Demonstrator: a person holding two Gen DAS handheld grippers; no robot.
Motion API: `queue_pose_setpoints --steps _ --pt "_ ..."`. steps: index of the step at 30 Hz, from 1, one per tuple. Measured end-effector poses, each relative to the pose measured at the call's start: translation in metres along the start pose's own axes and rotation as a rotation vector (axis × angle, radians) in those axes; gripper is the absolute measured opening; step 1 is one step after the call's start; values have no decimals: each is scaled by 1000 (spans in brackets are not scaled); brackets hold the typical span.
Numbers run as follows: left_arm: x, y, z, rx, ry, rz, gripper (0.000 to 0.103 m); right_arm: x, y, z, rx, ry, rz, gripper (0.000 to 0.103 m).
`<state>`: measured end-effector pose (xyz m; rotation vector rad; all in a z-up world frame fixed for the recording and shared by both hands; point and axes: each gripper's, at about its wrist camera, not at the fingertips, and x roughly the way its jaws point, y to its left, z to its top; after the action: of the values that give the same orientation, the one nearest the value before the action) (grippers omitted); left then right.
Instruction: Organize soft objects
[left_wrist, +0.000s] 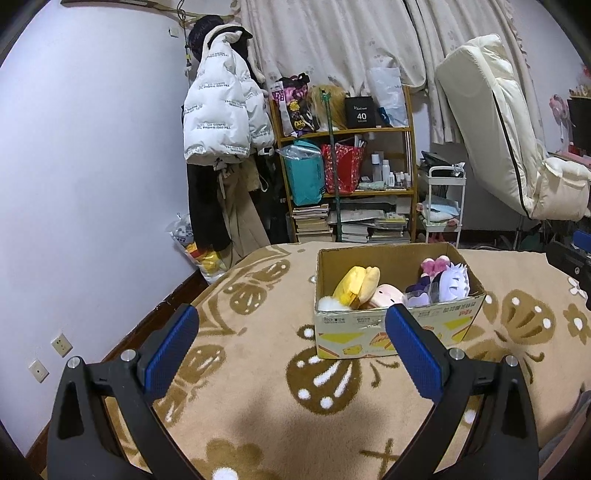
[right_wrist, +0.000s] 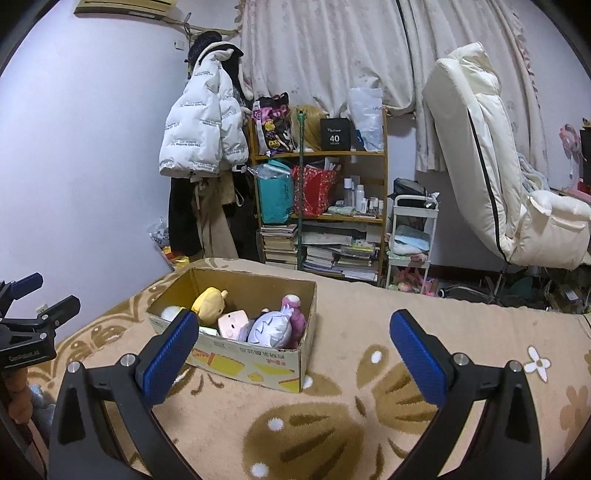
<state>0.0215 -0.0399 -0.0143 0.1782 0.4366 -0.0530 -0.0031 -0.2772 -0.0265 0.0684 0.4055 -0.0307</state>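
Both grippers (left_wrist: 291, 317) (right_wrist: 294, 321) spread wide, cardboard box (right_wrist: 258, 363) mid-blanket (right_wrist: 369, 310)

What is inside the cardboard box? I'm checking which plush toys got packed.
The cardboard box holds a yellow plush, a pink square-faced plush, a white-haired plush, a purple plush and something white. Anything beneath them is hidden.
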Motion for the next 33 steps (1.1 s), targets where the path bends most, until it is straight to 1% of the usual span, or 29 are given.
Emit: queue_pose_setpoints --steps 11,33 --pt "4 -3 -1 3 13 -7 100 8 -2 -4 3 23 -19 103" --pt "3 -1 1 -10 16 -3 100 9 -4 -5 1 24 -21 103"
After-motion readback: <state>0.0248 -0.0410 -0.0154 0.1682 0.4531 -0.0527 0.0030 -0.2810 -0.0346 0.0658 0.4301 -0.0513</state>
